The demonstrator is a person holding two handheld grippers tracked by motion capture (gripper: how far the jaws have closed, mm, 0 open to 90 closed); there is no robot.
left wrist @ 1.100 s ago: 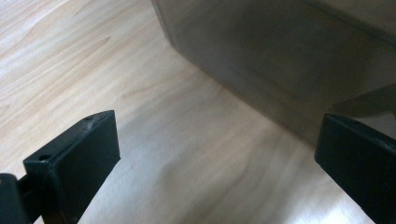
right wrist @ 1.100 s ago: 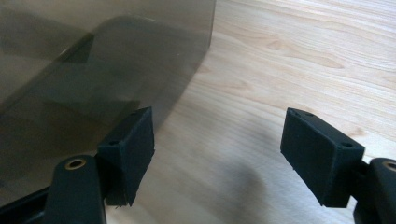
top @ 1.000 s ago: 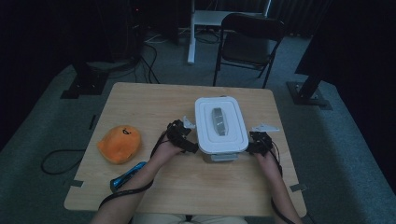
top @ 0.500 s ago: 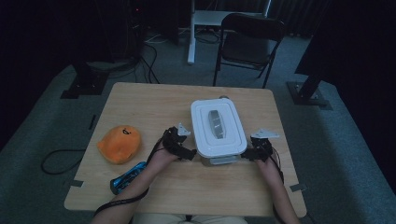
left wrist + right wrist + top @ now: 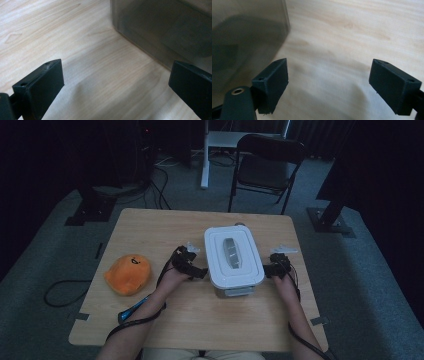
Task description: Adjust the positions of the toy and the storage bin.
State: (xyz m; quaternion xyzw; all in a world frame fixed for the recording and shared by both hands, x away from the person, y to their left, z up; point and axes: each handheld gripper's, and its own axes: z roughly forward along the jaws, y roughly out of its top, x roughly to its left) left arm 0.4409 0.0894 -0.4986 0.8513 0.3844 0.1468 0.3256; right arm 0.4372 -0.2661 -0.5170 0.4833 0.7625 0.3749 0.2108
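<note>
A white lidded plastic box [image 5: 233,257] with a grey handle in its lid stands on the wooden table [image 5: 160,235], right of centre. My left gripper [image 5: 200,271] lies low at the box's left side. In the left gripper view its jaws [image 5: 116,67] stand wide open over bare wood, and the box's translucent wall [image 5: 162,27] rises at the upper right. My right gripper [image 5: 268,269] sits at the box's right side. Its jaws [image 5: 329,63] have just been opening and are open with nothing between them, the box wall [image 5: 247,32] close on their left.
An orange plush toy [image 5: 128,273] lies near the table's left edge, with a blue tool [image 5: 132,310] in front of it. A black folding chair [image 5: 267,165] stands beyond the far edge. Cables trail off the front and left of the table.
Both hands have shifted a little along the box's sides and sit lower against the table. The box has stayed in nearly the same place.
</note>
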